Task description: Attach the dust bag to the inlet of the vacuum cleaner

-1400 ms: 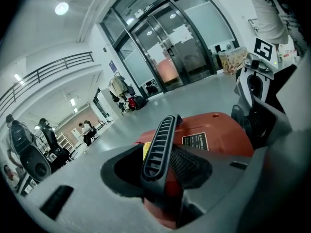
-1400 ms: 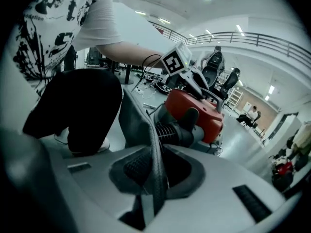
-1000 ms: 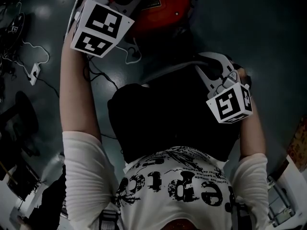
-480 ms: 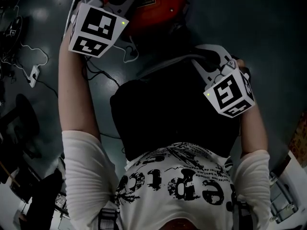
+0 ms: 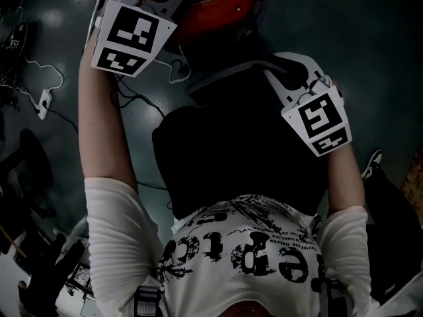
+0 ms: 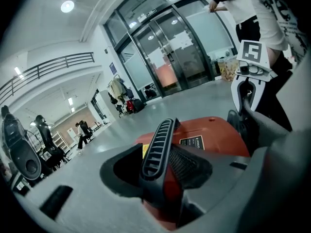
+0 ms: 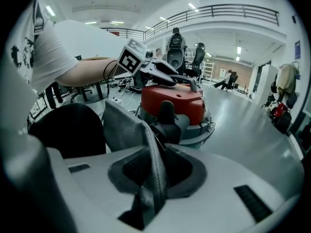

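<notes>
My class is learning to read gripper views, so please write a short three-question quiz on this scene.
1. True or false: the right gripper is shut on the grey fabric dust bag.
2. What does the left gripper clamp? A) a black ribbed handle B) a glass bottle C) nothing
3. Fill in: the red-topped vacuum cleaner stands on the ____.
Key: 1 true; 2 A; 3 floor.

The head view's top edge cuts off the red vacuum cleaner (image 5: 221,8). I can't read its small label (image 6: 193,142), and my dust bag (image 7: 126,125) hides part of its base.
</notes>
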Available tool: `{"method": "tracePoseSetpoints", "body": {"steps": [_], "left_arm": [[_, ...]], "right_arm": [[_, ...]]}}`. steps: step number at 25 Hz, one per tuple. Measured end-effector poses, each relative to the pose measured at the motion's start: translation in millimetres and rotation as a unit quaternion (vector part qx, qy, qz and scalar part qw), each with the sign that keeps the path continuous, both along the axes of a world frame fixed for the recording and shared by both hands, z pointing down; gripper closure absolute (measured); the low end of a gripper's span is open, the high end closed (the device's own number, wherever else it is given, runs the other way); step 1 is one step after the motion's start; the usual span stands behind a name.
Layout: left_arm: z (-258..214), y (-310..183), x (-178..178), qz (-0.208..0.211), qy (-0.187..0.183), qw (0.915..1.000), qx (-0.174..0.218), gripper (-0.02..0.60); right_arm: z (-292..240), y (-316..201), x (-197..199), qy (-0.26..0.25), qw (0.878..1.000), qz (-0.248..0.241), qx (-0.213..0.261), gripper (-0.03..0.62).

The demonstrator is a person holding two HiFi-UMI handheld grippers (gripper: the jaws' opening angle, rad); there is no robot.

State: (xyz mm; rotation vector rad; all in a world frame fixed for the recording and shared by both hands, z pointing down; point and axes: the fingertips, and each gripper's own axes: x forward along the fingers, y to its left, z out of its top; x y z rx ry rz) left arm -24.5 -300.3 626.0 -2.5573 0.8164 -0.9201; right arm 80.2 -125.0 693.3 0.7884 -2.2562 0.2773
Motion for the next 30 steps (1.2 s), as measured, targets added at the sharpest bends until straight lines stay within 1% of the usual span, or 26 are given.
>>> {"method": "tracePoseSetpoints", "body": {"steps": [5,9,12,16,18,20,21,23,25,26,27,28,29,30], "left_arm": [[0,0,0,-0.001,0.001,1.0,0.003,0.416],[0,0,0,-0.001,0.001,1.0,0.004,0.416],[-1,0,0,-0.001,0.002,1.0,0.008,0.416],[-3,0,0,0.0,0.014,0.999,0.042,0.416],[-5,0,1,0.003,0.014,0.9982,0.059,0.416],[-16,6,5,0.006,0.011,0.9959,0.09,0.416],[-27,13,8,0.007,0.02,0.9938,0.11,0.413],[-55,29,13,0.002,0.06,0.9887,0.137,0.413],[-77,44,14,-0.008,0.108,0.9844,0.139,0.413],[-86,50,12,-0.018,0.133,0.9816,0.136,0.413],[-96,56,9,-0.036,0.169,0.9761,0.131,0.413],[-108,62,5,-0.061,0.22,0.9657,0.124,0.413],[-120,69,-1,-0.084,0.273,0.9513,0.117,0.413],[-131,77,-5,-0.102,0.317,0.9366,0.111,0.414]], "right_arm": [[-1,-5,-2,0.018,1.0,-0.009,0.022,0.534],[0,-10,-1,0.013,0.999,0.004,0.033,0.531],[-1,-12,-1,0.011,0.999,0.003,0.033,0.528],[0,-8,-2,0.016,0.999,-0.022,0.038,0.528],[0,-7,-2,0.012,0.999,-0.031,0.03,0.528],[2,-8,-1,0.009,0.999,-0.03,0.022,0.528],[2,-8,0,0.013,0.999,-0.027,0.021,0.528],[2,-7,2,0.032,0.999,-0.022,0.03,0.523],[-6,-4,5,0.052,0.997,-0.024,0.048,0.522],[-15,-2,5,0.045,0.997,-0.024,0.058,0.523],[-27,0,5,0.019,0.997,-0.019,0.069,0.523],[-45,1,4,-0.024,0.996,-0.003,0.083,0.523],[-66,0,6,-0.076,0.992,0.021,0.095,0.523],[-86,-2,10,-0.124,0.986,0.049,0.102,0.523]]}}
